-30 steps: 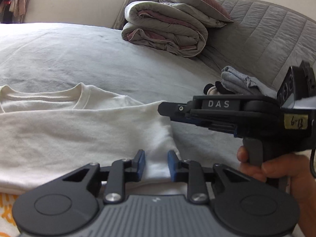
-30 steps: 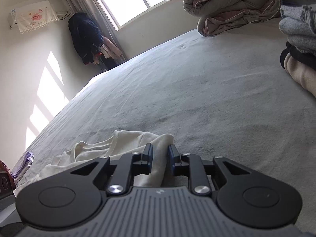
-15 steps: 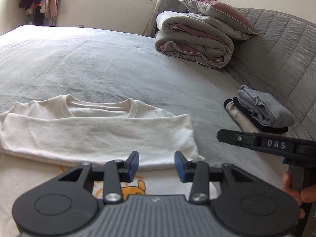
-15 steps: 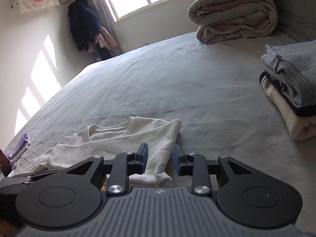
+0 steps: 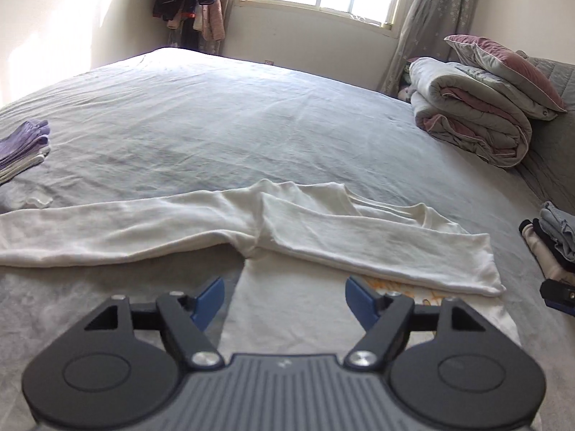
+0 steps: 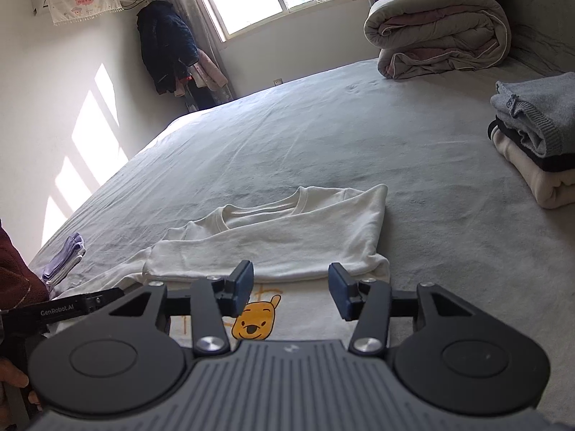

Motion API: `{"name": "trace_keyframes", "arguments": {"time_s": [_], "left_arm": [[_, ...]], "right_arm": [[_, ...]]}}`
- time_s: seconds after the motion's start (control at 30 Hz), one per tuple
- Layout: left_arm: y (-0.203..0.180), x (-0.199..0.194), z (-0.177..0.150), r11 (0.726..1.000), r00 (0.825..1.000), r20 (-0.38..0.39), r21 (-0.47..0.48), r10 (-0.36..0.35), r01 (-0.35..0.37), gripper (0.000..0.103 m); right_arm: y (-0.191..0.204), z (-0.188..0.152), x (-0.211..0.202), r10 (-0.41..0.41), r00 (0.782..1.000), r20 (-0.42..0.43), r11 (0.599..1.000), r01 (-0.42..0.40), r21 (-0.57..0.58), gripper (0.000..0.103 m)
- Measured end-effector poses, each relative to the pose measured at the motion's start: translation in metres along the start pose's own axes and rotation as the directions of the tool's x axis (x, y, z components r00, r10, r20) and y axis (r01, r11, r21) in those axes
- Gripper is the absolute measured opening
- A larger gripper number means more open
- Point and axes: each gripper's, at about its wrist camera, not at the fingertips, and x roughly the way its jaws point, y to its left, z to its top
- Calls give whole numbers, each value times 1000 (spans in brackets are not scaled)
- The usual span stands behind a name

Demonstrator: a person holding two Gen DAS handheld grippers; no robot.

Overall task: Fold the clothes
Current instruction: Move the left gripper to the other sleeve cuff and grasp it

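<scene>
A cream long-sleeved top (image 5: pixel 323 230) (image 6: pixel 287 237) lies flat on the grey bed. One sleeve is folded across its chest; the other sleeve (image 5: pixel 107 230) stretches out to the left. A yellow bear print (image 6: pixel 255 323) shows below the folded sleeve. My left gripper (image 5: pixel 284 301) hovers above the top's lower part, its jaws opening, with nothing between them. My right gripper (image 6: pixel 289 289) hangs over the bear print, jaws also opening and free of the cloth. The left gripper's tool (image 6: pixel 68 309) shows at the left edge of the right wrist view.
A stack of folded clothes (image 6: pixel 535 136) (image 5: pixel 553 240) sits at the right by the headboard. A rolled quilt (image 5: pixel 470 125) (image 6: pixel 442 32) and a pillow (image 5: pixel 503 68) lie further back. Small folded purple items (image 5: pixel 21 147) (image 6: pixel 64 255) rest at the left. Coats (image 6: pixel 169 43) hang by the window.
Both grippers let go of the sleeve, now lying across the chest, opened and drew back and up. The left view swung left, bringing in the other sleeve.
</scene>
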Motion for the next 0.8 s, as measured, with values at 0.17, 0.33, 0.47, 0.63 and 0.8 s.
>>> {"name": "trace_keyframes", "arguments": {"time_s": [0.17,0.33,0.47,0.63,0.8], "left_arm": [[70,-4,-6,979,987,-7,-130,158,-157,83],[134,-1,-11,915,957,-34,-285,289,-286,84],[173,5,-9,855,936,-42,-393,349,-337,82],[202,17,-11,797,917,-3,-494,399,-349,78],[200,28,-10,777,880,52,-496,472,-387,70]], "right_arm": [[15,-13,5,-15,999,-32,998,13,-64,59],[18,-23,4,-14,999,-41,995,10,-95,67],[15,-25,6,19,998,-60,999,-21,-31,68],[19,-24,10,30,998,-61,998,-33,-45,68],[19,-24,15,35,998,-59,997,-39,-63,68]]}}
